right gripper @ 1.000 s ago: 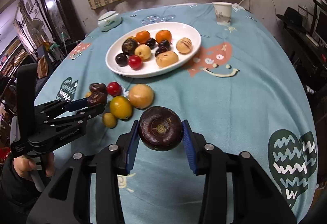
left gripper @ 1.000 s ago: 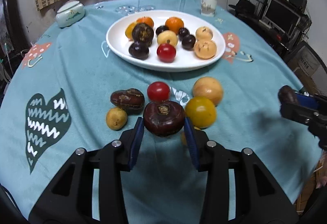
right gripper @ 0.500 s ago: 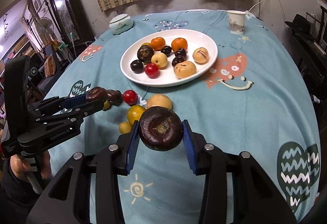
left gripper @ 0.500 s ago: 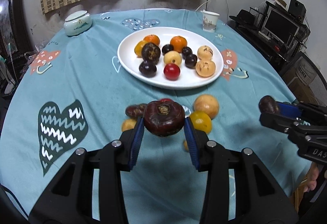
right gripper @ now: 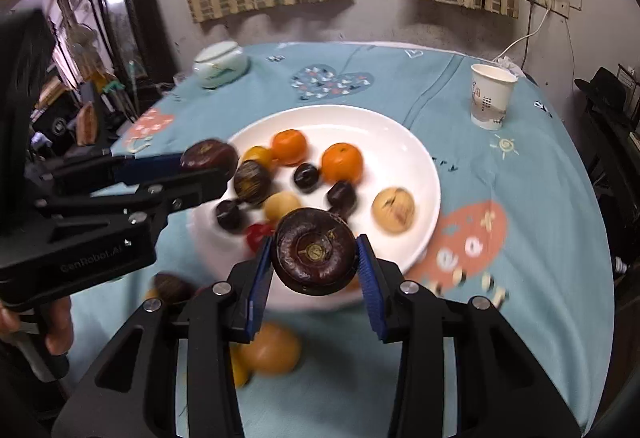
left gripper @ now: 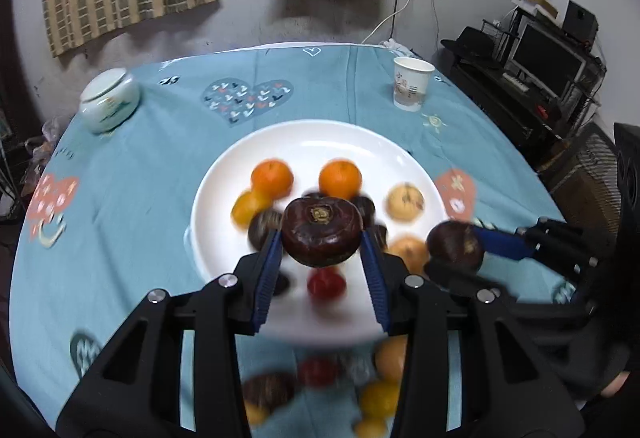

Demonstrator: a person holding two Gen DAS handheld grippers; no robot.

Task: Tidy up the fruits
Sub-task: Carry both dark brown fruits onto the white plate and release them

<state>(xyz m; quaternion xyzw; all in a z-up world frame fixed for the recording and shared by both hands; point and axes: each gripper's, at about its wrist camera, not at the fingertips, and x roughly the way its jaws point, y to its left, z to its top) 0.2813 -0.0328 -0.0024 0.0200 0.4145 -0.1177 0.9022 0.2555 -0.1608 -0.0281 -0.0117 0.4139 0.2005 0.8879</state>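
While both of my hands hang over the table [left gripper: 160, 174], the items read as follows.

Left wrist view: my left tongs [left gripper: 322, 238] are clamped on a dark purple mangosteen [left gripper: 320, 234], stem end facing the camera, held above the near part of the white plate [left gripper: 304, 142]. On the plate: two oranges [left gripper: 272, 177], a yellow fruit, several dark fruits, a red one and two tan ones, all blurred. My right tongs [left gripper: 454, 248] enter from the right, gripping a second mangosteen [left gripper: 456, 244] over the plate's right rim. Loose fruits [left gripper: 384, 394] lie on the teal cloth below the plate. Paper cup [left gripper: 412, 88] and lidded white jar [left gripper: 109, 104] stand at the far side.

Right wrist view: right tongs [right gripper: 314, 258] closed on the second mangosteen [right gripper: 314, 252], over the plate's [right gripper: 404, 146] near edge. Left tongs [right gripper: 206, 168] come in from the left with the first mangosteen [right gripper: 208, 156] above the plate's left rim; a hand [right gripper: 56, 322] grips their handle. An orange-yellow fruit [right gripper: 272, 348] lies on the cloth, just short of the plate.
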